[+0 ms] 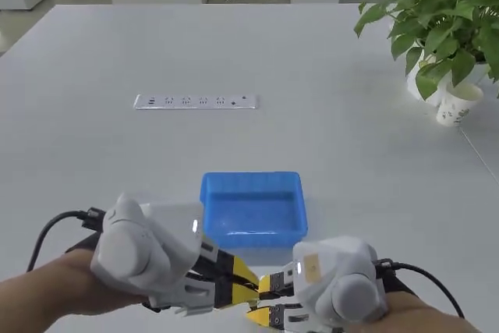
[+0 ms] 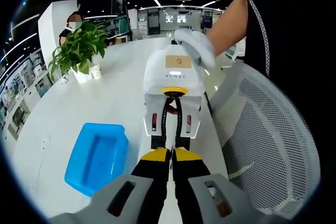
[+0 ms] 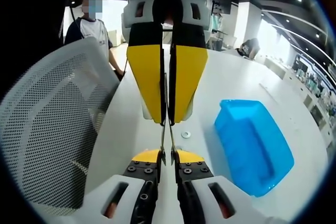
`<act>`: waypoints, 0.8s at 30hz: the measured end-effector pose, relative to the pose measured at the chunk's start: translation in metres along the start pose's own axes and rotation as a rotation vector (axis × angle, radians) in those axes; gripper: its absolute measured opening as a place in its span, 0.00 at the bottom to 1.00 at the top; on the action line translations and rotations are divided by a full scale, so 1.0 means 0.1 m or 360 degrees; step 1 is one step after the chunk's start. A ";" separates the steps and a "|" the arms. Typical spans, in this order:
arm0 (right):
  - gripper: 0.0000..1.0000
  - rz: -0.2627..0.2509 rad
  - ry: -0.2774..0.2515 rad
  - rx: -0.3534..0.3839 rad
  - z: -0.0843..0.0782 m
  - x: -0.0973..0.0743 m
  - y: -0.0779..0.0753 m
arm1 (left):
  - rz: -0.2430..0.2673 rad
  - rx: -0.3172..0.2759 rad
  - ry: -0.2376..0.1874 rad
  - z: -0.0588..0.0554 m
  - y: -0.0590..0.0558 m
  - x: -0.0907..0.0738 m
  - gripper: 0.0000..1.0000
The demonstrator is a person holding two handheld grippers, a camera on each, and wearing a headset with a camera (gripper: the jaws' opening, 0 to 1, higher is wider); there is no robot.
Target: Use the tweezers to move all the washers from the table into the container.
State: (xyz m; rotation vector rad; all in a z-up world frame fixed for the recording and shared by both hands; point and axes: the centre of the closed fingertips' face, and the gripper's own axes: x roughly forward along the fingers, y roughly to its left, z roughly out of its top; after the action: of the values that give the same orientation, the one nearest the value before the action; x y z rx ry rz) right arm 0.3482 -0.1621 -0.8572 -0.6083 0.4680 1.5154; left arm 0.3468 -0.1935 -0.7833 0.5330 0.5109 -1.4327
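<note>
Right gripper view, mesh chair (image 3: 52, 119): it stands at the far left, beside the table's (image 3: 126, 129) edge.
Left gripper (image 3: 167, 121): yours comes down from the top of this view, its yellow jaws pressed together on the tweezers (image 3: 164, 140).
Tweezers: the thin metal blades run from between those yellow jaws straight toward the camera, and their near end sits between the right gripper's (image 3: 167, 157) jaws.
Right gripper: its yellow-tipped jaws stand close on either side of the tweezers' end. I cannot tell whether they actually pinch it.
Washer (image 3: 185, 134): one small ring lies flat on the table just right of the tweezers, beside the left gripper's jaw tips and apart from them.
Container (image 3: 231, 135): the blue tray sits further right, well apart from the washer.
Head view, grippers: your two grippers meet tip to tip at the bottom edge, with the container just beyond them.
Power strip (image 1: 195, 101): it lies further back on the table.
Potted plant (image 1: 444, 13): it stands at the far right.
</note>
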 end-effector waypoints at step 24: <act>0.12 -0.0006 -0.0005 0.0023 -0.07 0.06 -0.15 | 0.0000 -0.0040 0.0012 -0.05 0.16 0.07 0.05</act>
State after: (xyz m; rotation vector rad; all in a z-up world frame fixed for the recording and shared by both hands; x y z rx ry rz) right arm 0.3637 -0.1612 -0.8653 -0.5951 0.4748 1.5078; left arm 0.3635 -0.1950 -0.7910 0.5184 0.5342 -1.4231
